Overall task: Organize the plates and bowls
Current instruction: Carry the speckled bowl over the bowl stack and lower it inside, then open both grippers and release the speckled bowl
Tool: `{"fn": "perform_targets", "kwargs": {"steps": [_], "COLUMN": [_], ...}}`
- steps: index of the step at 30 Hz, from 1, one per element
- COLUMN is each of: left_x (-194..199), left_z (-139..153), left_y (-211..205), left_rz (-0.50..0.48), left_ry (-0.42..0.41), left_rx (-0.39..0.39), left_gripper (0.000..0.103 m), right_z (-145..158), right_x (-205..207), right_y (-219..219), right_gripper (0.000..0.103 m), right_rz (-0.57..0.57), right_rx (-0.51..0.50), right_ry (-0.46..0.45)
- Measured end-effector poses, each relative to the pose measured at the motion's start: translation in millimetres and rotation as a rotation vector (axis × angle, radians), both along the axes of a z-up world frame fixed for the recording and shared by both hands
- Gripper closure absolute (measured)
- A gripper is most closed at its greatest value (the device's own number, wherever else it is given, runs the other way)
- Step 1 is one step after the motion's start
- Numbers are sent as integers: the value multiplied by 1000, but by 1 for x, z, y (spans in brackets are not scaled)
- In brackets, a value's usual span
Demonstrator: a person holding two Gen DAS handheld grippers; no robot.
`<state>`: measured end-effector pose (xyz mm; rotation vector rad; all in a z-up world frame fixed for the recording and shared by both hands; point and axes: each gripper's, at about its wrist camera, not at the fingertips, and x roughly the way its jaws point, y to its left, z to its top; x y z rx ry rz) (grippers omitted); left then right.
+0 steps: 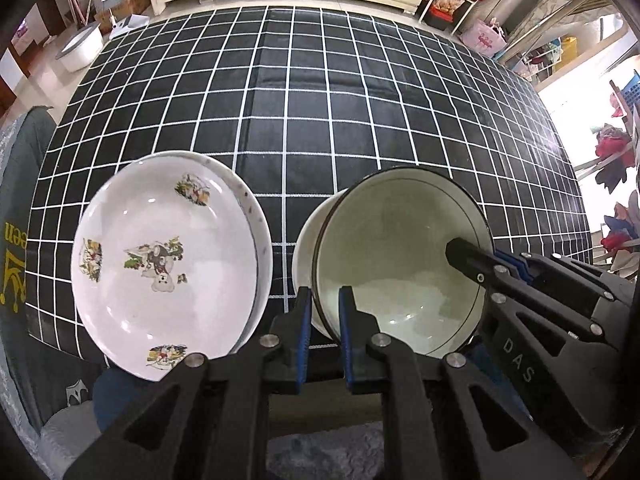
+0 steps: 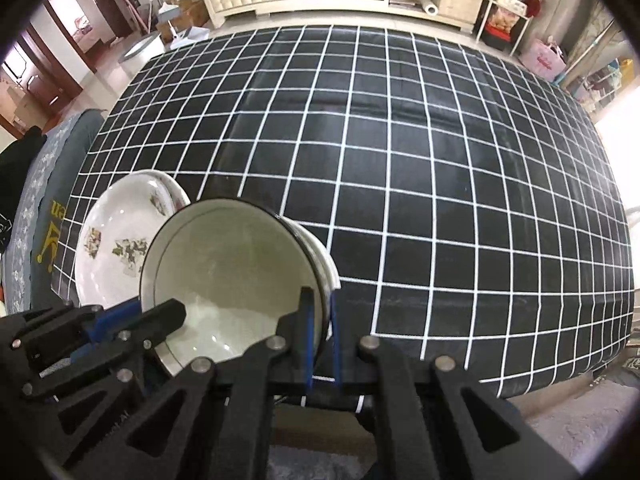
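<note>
Bowls are what I have in both hands: a nested pair, a dark-rimmed bowl (image 1: 400, 272) sitting inside a white outer bowl (image 1: 306, 256), carried over the near edge of the bench (image 1: 320, 120) with its black, white-gridded cloth.

My left tongs (image 1: 325, 320) are clamped on the near-left part of the rim, 1 pad inside and 1 outside. My right tongs (image 2: 322, 328) are clamped on the opposite side of the rim in the same way. I judge that I hold it at 2 opposite points because a single pinch on a rim would let the weight swing the bowls round; 2 grips keep the pair from rolling or slipping apart.

The bowls are tilted, not level: the mouth faces up and back toward me, the base points away and down toward the cloth. A bowl has no real long axis; its centre line leans away from me. I cannot tell whether the base touches the cloth yet.

Just beside it, on my left, 2 stacked plates (image 1: 168, 264) lie at the near-left corner, the top one printed with cartoon figures. That suggests plates get 1 pile and bowls a spot beside them.
</note>
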<state>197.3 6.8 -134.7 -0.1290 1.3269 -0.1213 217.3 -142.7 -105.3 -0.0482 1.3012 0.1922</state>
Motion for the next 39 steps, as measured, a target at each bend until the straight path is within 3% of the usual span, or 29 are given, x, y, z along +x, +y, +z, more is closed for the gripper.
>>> {"fn": "perform_targets", "kwargs": {"steps": [11,17,21,26,29,31,33,35,39], "left_x": [3,0,-1,-1,-2,-3,-4,-4,-4], "left_z": [-9,-7,-5,5,10,12,14,14,10], "left_y": [5,4,12,19,20,19,19,20,30], "left_rz": [21,25,41,47,40,32,26,20,35], "left_ry": [24,4,3,-35,-55,-68,-79,-92,-95], "left_rx": [-43,-11,-56,-42,-30,-18,-4,16,25], "left_gripper": [91,93,93,93,91,83,81,72,69], "right_z": [-10,-11,-8,-5,-1,3,3,1,-12], "right_x": [6,4,5,5,3,2,2,1,3], "right_y": [-1,2,-1,-1,-3,-6,-10,-15,-30], "right_gripper": [93,91,89,80,61,53,50,47,44], "right_rz": [2,22,13,19,29,26,15,-4,-57], "right_rx": [17,-2,17,-12,-28,-23,-13,-1,28], "right_ry": [26,15,18,7,-12,-27,-38,-43,-25]}}
